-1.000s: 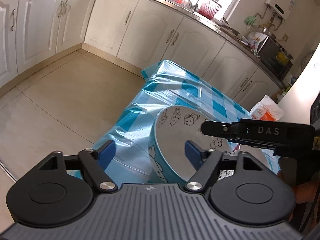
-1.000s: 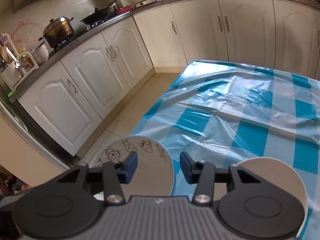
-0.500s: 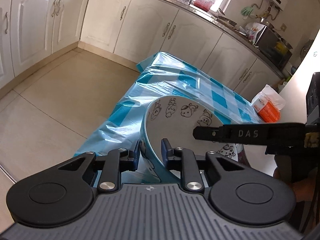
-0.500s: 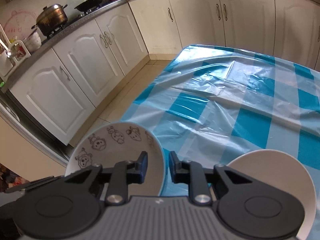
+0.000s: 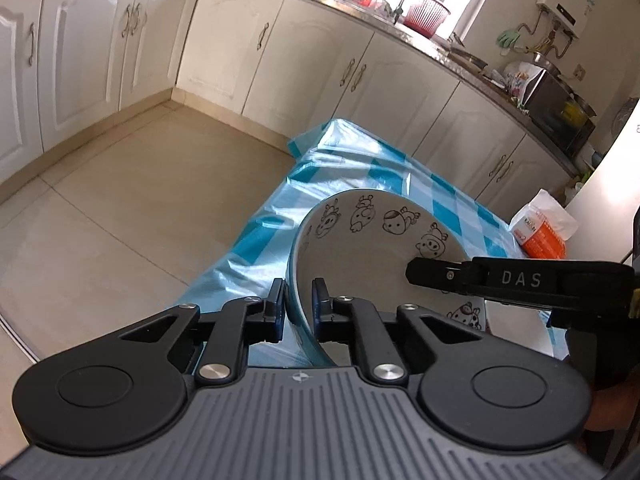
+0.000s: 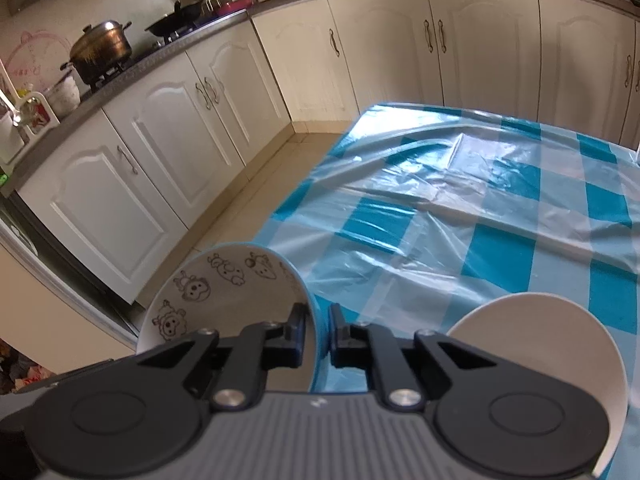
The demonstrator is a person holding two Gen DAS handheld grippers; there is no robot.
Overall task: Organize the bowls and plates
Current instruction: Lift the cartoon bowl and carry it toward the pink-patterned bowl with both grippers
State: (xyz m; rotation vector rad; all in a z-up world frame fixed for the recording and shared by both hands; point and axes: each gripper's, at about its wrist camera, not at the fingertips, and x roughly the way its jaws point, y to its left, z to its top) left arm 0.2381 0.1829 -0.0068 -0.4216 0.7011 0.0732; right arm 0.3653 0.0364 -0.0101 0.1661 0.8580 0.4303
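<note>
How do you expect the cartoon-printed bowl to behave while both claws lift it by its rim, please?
The bowl looks like glazed ceramic, so it is probably rigid, and likely fragile if dropped. Its glossy wall could be slippery under the left claw and right claw, each pinching only the thin rim on opposite sides. Held at two points, it may pivot and tilt.

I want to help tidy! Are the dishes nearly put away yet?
Not yet. Nothing looks put away. Both the left gripper and right gripper are pinching the cartoon bowl by opposite sides of its rim. The white plate is on the checked tablecloth, untouched.
</note>
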